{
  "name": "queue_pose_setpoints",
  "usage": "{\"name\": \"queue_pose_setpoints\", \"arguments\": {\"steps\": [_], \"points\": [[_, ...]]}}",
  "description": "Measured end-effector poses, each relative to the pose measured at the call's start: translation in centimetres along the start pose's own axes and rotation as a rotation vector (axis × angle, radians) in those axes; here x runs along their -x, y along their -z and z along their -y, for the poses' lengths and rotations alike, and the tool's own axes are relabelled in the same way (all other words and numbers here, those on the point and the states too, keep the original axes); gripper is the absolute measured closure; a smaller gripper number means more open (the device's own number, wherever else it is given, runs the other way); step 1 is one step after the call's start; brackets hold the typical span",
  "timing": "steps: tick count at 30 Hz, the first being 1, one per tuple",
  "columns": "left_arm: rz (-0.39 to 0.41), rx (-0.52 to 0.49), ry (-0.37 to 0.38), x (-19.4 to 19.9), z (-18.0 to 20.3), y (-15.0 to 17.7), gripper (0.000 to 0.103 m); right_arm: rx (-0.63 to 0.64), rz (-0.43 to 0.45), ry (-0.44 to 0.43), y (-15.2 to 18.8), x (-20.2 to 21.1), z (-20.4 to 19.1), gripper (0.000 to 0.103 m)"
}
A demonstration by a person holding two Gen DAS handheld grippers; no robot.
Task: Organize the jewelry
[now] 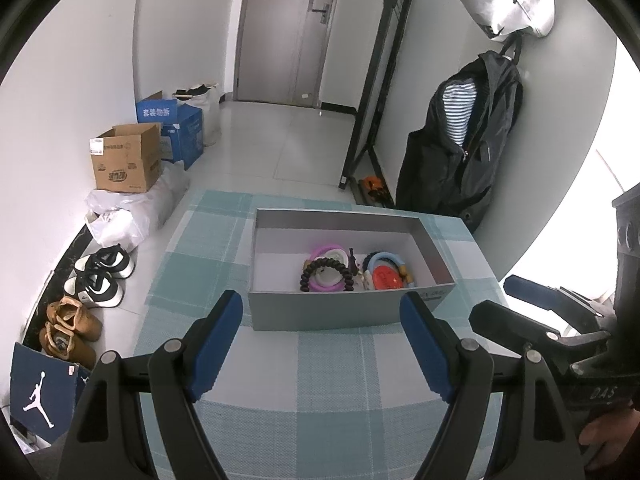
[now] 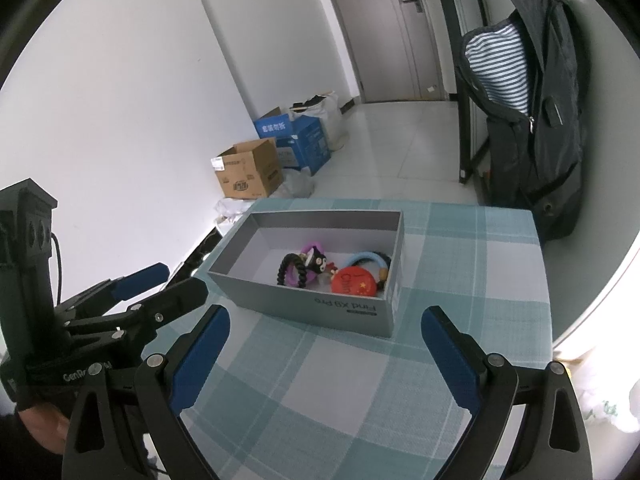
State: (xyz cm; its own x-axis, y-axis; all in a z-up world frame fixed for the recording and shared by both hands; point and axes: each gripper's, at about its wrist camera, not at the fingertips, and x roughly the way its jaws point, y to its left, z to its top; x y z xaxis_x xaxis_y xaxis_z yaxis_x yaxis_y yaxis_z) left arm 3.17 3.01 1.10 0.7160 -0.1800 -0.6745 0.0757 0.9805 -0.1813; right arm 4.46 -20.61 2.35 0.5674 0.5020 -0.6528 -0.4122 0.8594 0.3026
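Note:
A grey open box point(image 1: 328, 312) point(image 2: 320, 308) stands on the checked tablecloth. Inside lie a dark beaded bracelet point(image 1: 326, 266) point(image 2: 288, 266), a purple ring bracelet point(image 1: 320, 289) point(image 2: 298, 280), a light blue bracelet point(image 1: 384, 258) point(image 2: 366, 258), a red round badge point(image 1: 386, 280) point(image 2: 354, 282) and a small black figure charm point(image 2: 318, 262). My left gripper point(image 1: 322, 314) is open and empty, just in front of the box. My right gripper point(image 2: 326, 326) is open and empty, also in front of the box. Each gripper shows in the other's view, the right point(image 1: 520, 300) and the left point(image 2: 168, 280).
The table point(image 1: 320, 400) has teal and white checks. Left of it on the floor are shoes point(image 1: 100, 276), cardboard boxes point(image 1: 124, 160) and plastic bags. A dark jacket point(image 1: 460, 140) hangs on the wall at the right, by a black frame.

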Motion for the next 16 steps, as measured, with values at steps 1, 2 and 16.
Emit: {"name": "queue_pose_setpoints", "arguments": {"steps": [1,2,16], "points": [[0.000,0.000,-0.001,-0.02,0.00,0.02,0.026,-0.001,0.000,0.001,-0.04,0.00,0.01,0.006],[-0.001,-0.001,-0.008,-0.08,0.01,0.04,0.026,-0.003,0.002,0.000,-0.10,0.04,0.06,0.006],[0.009,-0.005,0.005,0.05,0.00,0.02,0.025,-0.006,0.009,0.002,-0.21,0.17,0.24,0.006]]}}
